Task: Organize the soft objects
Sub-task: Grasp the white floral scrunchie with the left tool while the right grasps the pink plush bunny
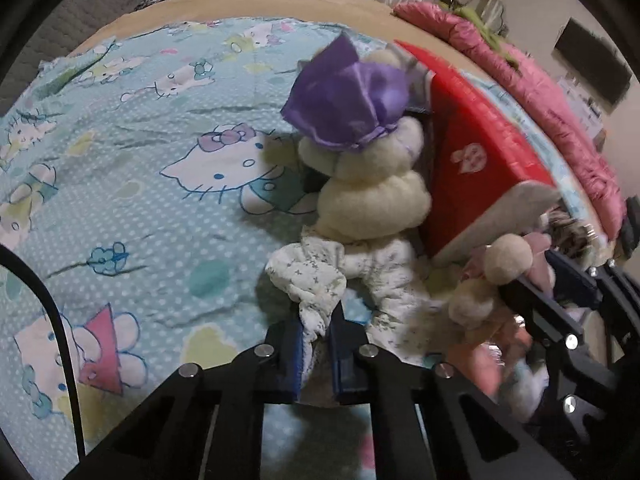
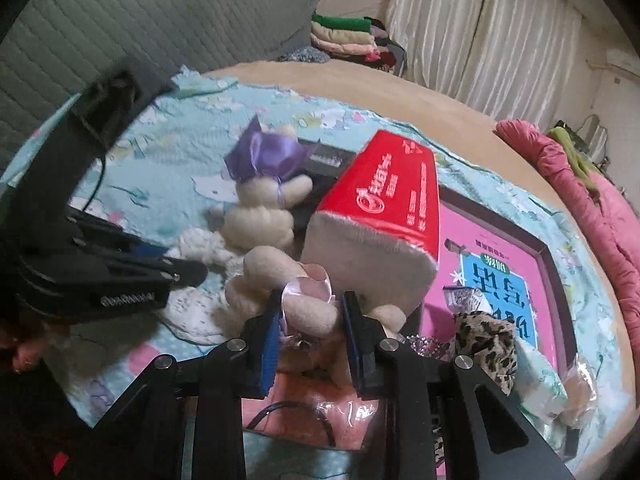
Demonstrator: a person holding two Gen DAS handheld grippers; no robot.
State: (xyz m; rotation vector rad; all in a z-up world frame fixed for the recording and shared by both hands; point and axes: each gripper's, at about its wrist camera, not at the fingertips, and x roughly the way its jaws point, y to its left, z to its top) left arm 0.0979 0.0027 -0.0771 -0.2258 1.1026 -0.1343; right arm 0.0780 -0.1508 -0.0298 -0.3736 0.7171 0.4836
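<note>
Both grippers clamped – soft items on the cartoon-print blue bedsheet (image 1: 140, 208)
Left gripper (image 1: 316, 344) pinches white star-print cloth (image 1: 316, 280); right gripper (image 2: 310, 332) squeezes cream plush toy (image 2: 308, 312) beside red tissue pack (image 2: 384, 200)

Purple satin cloth (image 1: 346, 94), cream plush toy (image 1: 372, 196), red pack (image 1: 476, 152)

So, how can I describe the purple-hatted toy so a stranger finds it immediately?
Find the cartoon-cat bedsheet, then the red pack lying on it. Beside the pack sits a cream plush toy; only it wears a shiny purple satin hat.
</note>
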